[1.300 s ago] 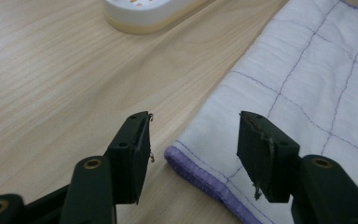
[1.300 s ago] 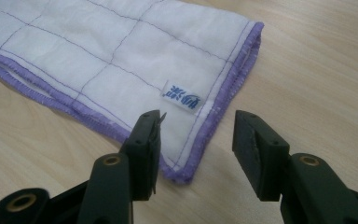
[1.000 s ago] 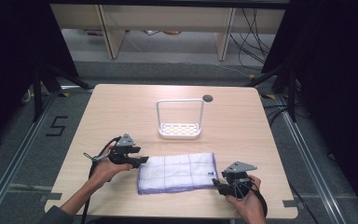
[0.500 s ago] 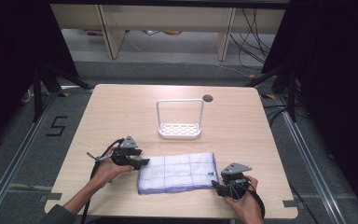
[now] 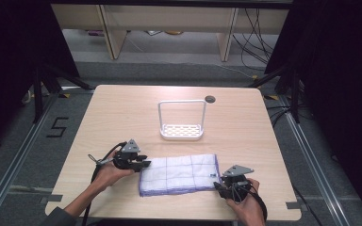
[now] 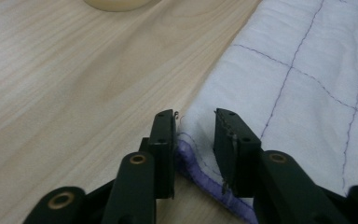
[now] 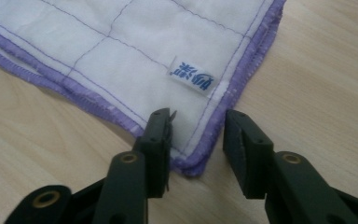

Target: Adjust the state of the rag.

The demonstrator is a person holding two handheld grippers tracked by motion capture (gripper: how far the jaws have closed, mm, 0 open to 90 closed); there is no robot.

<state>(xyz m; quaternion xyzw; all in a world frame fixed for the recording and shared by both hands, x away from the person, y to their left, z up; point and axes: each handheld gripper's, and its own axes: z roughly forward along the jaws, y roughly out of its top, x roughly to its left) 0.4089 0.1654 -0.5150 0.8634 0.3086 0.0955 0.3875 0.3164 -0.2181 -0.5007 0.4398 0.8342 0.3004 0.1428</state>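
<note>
From the high view we see a pale wood-grain table (image 5: 122, 113) on a grey floor with cables behind. A folded white cloth (image 5: 179, 174) with a purple stitched grid and purple hem lies flat near the table's front edge. Behind it, toward the centre, stands a white rack (image 5: 181, 123) with a perforated base and a hooped handle. The left gripper (image 5: 143, 165) sits at the cloth's left edge, the right gripper (image 5: 217, 185) at its front right corner.

In the left gripper view, we see its 2 black jaws spread, with the cloth's soft quilted corner between them.

In the right gripper view, the jaws are spread either side of the hemmed corner. A small white label (image 7: 197, 77) with blue characters, which we cannot read, is sewn near that corner.
</note>
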